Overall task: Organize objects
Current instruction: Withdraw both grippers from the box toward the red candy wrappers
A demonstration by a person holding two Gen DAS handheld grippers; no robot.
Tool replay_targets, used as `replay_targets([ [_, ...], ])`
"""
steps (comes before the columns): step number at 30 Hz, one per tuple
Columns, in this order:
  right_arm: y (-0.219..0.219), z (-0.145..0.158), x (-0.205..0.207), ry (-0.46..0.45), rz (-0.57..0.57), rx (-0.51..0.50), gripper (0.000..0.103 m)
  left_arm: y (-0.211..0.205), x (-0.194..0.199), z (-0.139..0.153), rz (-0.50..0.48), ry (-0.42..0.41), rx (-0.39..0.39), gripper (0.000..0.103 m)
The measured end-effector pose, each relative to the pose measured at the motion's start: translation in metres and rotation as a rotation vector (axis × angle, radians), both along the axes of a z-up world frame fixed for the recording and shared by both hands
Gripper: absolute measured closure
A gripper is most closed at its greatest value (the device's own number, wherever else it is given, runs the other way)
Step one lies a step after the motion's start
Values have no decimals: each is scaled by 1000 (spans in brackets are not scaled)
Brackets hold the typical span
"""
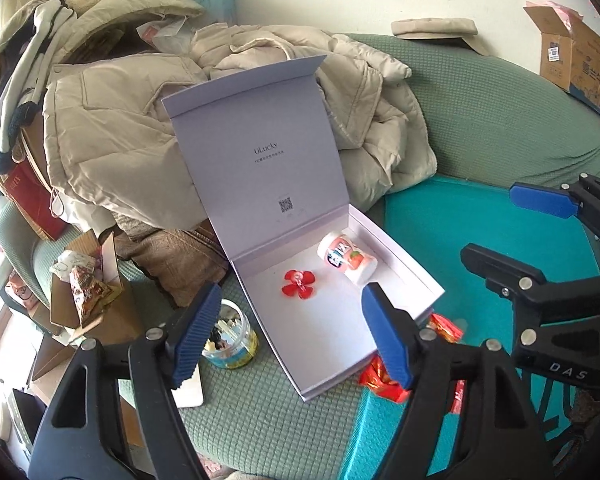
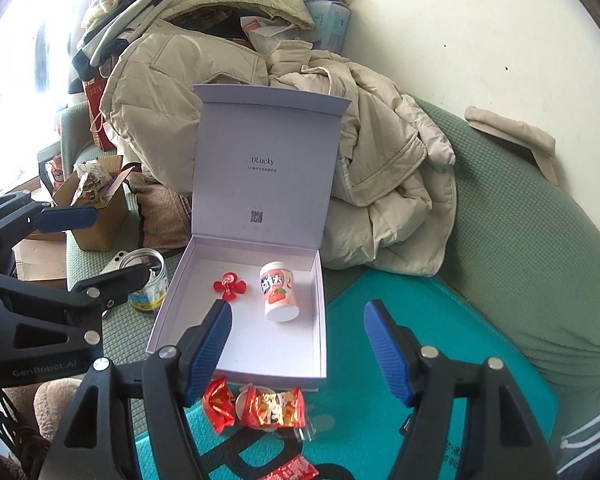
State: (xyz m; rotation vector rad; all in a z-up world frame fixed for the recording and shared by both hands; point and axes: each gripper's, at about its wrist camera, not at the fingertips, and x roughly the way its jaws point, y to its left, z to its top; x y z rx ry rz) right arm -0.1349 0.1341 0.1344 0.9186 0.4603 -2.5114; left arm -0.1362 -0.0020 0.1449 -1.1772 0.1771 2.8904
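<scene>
An open lilac gift box lies on the sofa with its lid leaning back on the coats. Inside it lie a pink-and-white gum bottle on its side and a red flower-shaped clip. Red candy wrappers lie just in front of the box on a teal mat. My left gripper is open and empty above the box's near left edge. My right gripper is open and empty above the box's front edge and the candies.
A glass jar of small items stands left of the box, beside a phone. Beige coats are piled behind. A cardboard box of snacks sits at the left. The green sofa back curves to the right.
</scene>
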Motion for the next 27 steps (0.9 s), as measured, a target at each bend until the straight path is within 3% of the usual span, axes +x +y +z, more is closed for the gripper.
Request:
replay_targets([
  [11,22,-32,21,-73,-8,-27,33,23,35,-26,-42,-40,-10,31],
  [27,39,-87,45,-180,1,-27,33,41,65,-74,-80,-132,39,31],
])
